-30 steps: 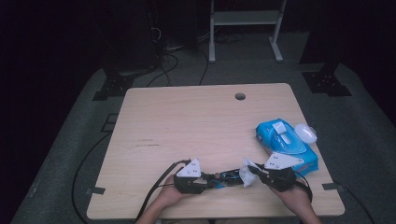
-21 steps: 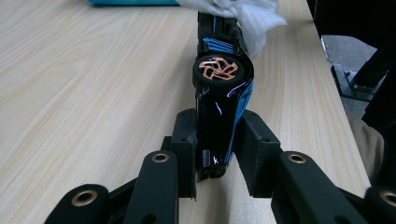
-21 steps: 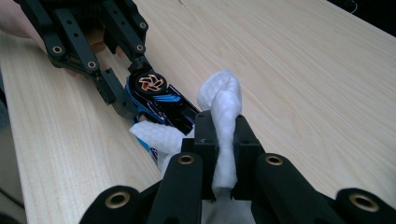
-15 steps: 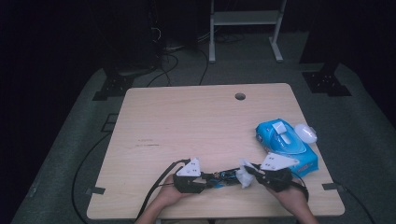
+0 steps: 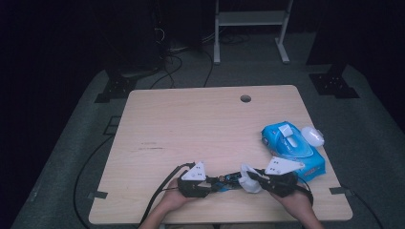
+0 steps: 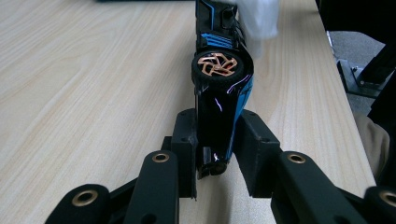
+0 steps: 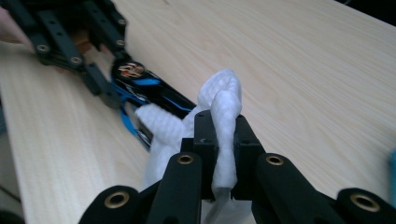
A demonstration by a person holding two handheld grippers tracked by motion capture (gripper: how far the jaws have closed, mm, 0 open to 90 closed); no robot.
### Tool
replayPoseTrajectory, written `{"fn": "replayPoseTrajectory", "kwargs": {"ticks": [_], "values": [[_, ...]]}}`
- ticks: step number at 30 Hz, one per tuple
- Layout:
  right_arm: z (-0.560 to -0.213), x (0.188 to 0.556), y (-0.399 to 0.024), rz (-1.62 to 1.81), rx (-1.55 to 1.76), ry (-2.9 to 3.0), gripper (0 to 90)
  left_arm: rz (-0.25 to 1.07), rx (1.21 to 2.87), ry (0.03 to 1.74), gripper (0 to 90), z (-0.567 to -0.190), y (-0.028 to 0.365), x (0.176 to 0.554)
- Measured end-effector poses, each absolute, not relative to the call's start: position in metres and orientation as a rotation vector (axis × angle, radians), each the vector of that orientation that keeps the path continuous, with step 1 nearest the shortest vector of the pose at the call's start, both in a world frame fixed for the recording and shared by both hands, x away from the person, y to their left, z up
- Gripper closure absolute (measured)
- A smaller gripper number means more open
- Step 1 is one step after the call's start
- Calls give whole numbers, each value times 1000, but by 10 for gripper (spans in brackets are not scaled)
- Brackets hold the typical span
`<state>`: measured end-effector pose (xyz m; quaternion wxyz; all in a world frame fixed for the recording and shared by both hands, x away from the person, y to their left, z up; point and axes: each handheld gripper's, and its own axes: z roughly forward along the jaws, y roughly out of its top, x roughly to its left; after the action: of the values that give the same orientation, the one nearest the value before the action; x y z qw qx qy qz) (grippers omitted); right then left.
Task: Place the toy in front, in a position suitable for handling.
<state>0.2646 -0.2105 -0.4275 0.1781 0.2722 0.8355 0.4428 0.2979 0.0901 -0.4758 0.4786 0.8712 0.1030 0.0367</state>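
A black and blue toy car [image 6: 219, 102] with a copper wheel lies on its side near the table's front edge; in the high view the toy car [image 5: 227, 180] spans the gap between the two hands. My left gripper [image 6: 217, 156] is shut on one end of it, seen in the high view as the left gripper [image 5: 210, 183]. My right gripper [image 7: 223, 154] is shut on a bunched white wipe [image 7: 222, 105], which rests against the car's other end [image 7: 154, 91]. From above, the wipe [image 5: 249, 177] sits at the right gripper [image 5: 258, 179].
A blue pack of wipes [image 5: 292, 147] lies at the table's right side, with a white lid-like object [image 5: 313, 136] beside it. The wooden table [image 5: 200, 129] has a cable hole [image 5: 245, 98] near its far edge. A white stand [image 5: 250, 19] is on the floor beyond.
The right gripper with the wipe has shifted slightly along the car. The left gripper has stayed where it was.
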Motion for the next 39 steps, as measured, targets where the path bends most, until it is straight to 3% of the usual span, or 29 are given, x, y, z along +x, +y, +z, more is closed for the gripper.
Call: {"fn": "replayPoseTrajectory", "kwargs": {"ticks": [5, 12, 21, 28, 39], "values": [[-426, 267, -212, 1282, 822, 2331, 834, 85, 2128, 250, 697, -477, 89, 299], [-429, 264, -159, 1235, 644, 2392, 833, 85, 2124, 262, 698, -477, 88, 298], [-426, 271, -195, 1191, 783, 2330, 835, 89, 2130, 257, 700, -477, 87, 298], [-429, 261, -156, 1215, 631, 2373, 833, 90, 2136, 258, 700, -477, 87, 298], [-427, 269, -218, 1190, 840, 2304, 834, 91, 2138, 270, 699, -476, 88, 300]]}}
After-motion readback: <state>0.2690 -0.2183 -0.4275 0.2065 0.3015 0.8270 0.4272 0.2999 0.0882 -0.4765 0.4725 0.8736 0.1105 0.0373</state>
